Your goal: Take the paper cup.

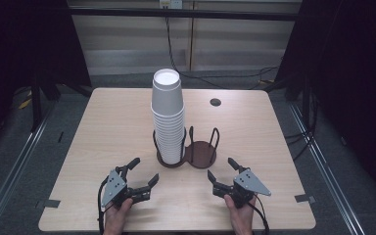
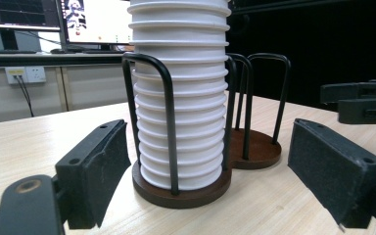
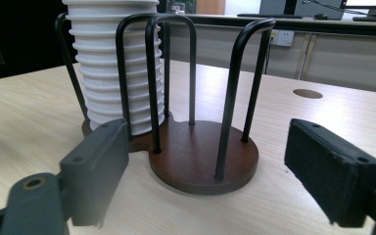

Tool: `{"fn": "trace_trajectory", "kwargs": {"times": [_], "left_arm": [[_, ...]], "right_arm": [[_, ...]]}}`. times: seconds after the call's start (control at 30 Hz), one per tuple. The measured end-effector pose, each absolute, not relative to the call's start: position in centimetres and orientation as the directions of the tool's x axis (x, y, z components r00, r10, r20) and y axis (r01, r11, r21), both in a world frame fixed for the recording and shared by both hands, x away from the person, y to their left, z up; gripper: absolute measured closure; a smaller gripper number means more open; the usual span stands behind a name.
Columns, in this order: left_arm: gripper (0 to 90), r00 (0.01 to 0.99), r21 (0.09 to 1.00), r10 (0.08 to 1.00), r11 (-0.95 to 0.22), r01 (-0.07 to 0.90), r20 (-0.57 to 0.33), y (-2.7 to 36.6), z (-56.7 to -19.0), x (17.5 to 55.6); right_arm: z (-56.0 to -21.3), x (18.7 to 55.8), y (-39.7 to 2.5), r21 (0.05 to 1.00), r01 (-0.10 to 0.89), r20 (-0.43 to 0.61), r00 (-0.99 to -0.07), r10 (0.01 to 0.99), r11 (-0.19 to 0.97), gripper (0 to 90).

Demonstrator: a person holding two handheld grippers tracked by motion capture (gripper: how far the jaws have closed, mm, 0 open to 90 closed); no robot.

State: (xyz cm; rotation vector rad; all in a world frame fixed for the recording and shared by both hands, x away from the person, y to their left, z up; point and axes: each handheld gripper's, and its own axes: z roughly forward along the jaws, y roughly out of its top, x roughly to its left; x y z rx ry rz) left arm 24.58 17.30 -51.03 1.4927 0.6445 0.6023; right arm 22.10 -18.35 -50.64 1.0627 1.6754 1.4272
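A tall stack of white paper cups (image 1: 168, 117) stands upside down in the left bay of a dark brown two-bay holder (image 1: 200, 155) with black wire hoops. The right bay is bare. In the left gripper view the cups (image 2: 181, 103) fill the middle, straight ahead of the jaws. In the right gripper view the bare bay (image 3: 203, 156) lies ahead, with the cups (image 3: 115, 63) behind it to the left. My left gripper (image 1: 145, 172) is open near the table's front, left of the holder. My right gripper (image 1: 222, 169) is open too, on the holder's right side.
The light wooden table (image 1: 103, 127) has a round cable hole (image 1: 215, 102) at its back right. Dark curtains flank the table, and cables run across the floor behind it. Monitors (image 2: 54, 19) sit on a desk in the background.
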Motion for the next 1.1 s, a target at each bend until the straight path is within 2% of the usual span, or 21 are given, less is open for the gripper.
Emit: {"fn": "trace_trajectory", "kwargs": {"times": [0.33,0.63,0.9,1.0,1.1], "left_arm": [[15.7,0.703,0.999,0.711,0.002,0.033,-0.024,17.3,-51.0,24.6],[15.6,0.706,1.0,0.708,-0.003,0.029,-0.018,17.4,-51.0,24.6],[15.6,0.707,1.0,0.707,-0.011,0.021,-0.007,17.5,-51.0,24.6],[15.6,0.71,1.0,0.704,-0.001,0.028,-0.019,17.4,-51.0,24.6],[15.6,0.71,1.0,0.704,0.0,0.028,-0.02,17.4,-51.0,24.6]], "right_arm": [[-50.7,22.3,-18.9,0.986,0.167,0.063,-0.439,0.896,0.013,12.8],[-50.6,22.2,-18.8,0.987,0.162,0.062,-0.46,0.886,0.016,13.1],[-50.0,22.2,-18.7,0.984,0.175,0.073,-0.501,0.862,0.018,14.0],[-49.1,22.4,-18.3,0.987,0.157,0.061,-0.549,0.834,0.031,19.6],[-48.6,22.5,-18.1,0.987,0.156,0.057,-0.565,0.823,0.039,18.8]]}}
